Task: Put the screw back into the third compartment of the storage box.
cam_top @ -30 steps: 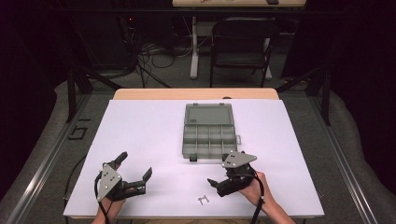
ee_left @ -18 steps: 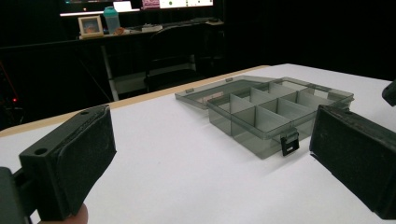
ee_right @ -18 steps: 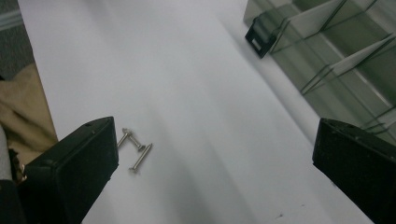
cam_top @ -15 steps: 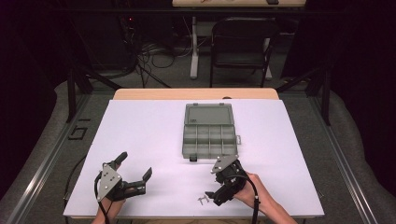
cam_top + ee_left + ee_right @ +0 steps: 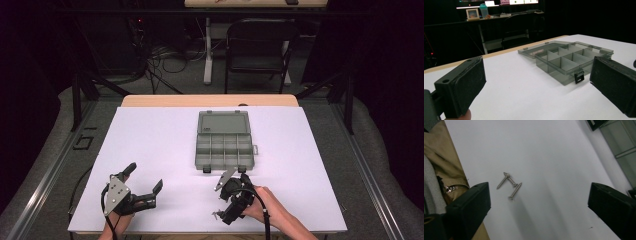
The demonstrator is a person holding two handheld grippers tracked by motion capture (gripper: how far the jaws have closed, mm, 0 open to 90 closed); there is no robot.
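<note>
Three small silver screws [image 5: 509, 183] lie in a loose cluster on the white table cover, near the front edge [image 5: 215, 215]. My right gripper [image 5: 539, 202] is open and tilted down over them, and they lie between its jaws, closer to the left one. In the high view the right gripper [image 5: 226, 214] sits just in front of a grey compartment box [image 5: 223, 150] whose lid is folded back. My left gripper [image 5: 145, 177] rests open and empty at the front left. It [image 5: 537, 82] faces the box [image 5: 569, 60], which has empty compartments.
A black folding chair [image 5: 260, 45] and floor cables stand beyond the table's far wooden edge [image 5: 210, 100]. Tan clothing [image 5: 441, 167] of the person lies at the table's front edge, beside the right gripper's left jaw. White cover [image 5: 150, 135] spreads left of the box.
My right gripper has moved left and toward the front edge, tipping down over the screws. The left gripper has stayed put.
</note>
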